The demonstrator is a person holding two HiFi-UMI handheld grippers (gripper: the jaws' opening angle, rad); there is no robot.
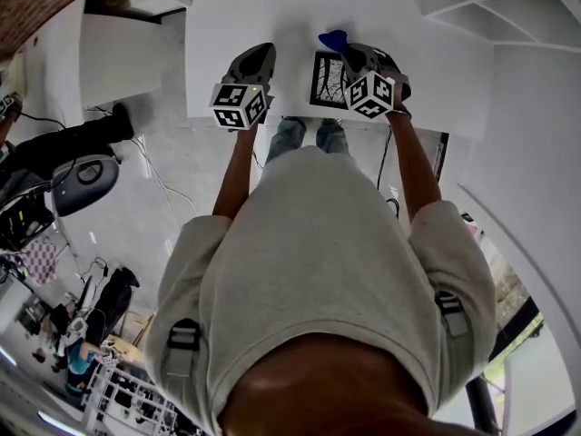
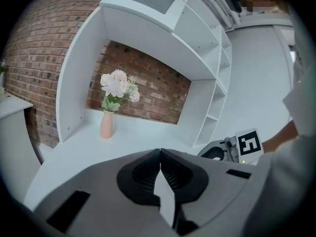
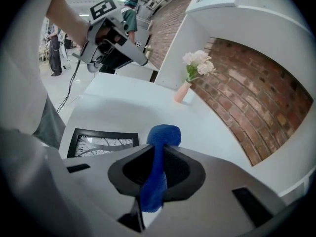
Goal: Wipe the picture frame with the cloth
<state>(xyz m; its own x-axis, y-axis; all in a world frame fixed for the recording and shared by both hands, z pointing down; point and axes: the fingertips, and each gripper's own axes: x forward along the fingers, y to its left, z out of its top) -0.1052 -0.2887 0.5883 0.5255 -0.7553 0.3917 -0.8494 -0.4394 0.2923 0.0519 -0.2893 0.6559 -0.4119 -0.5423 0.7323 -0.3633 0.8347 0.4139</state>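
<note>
A black picture frame (image 1: 326, 81) (image 3: 101, 142) with a white branch print lies flat near the front edge of the white table (image 1: 272, 7). My right gripper (image 1: 349, 51) (image 3: 159, 154) hovers over the frame's right side, shut on a blue cloth (image 3: 157, 167) (image 1: 333, 39) that bulges past the jaw tips. My left gripper (image 1: 257, 59) (image 2: 160, 163) is held to the left of the frame above the table, jaws shut with nothing between them. In the right gripper view the left gripper (image 3: 106, 33) shows raised at the upper left.
A pink vase of pale flowers (image 2: 112, 102) (image 3: 190, 78) stands at the back of the white alcove before a brick wall (image 2: 143, 78). White shelves (image 2: 219, 83) rise at the right. People and equipment stand on the floor (image 1: 54, 207) to the left.
</note>
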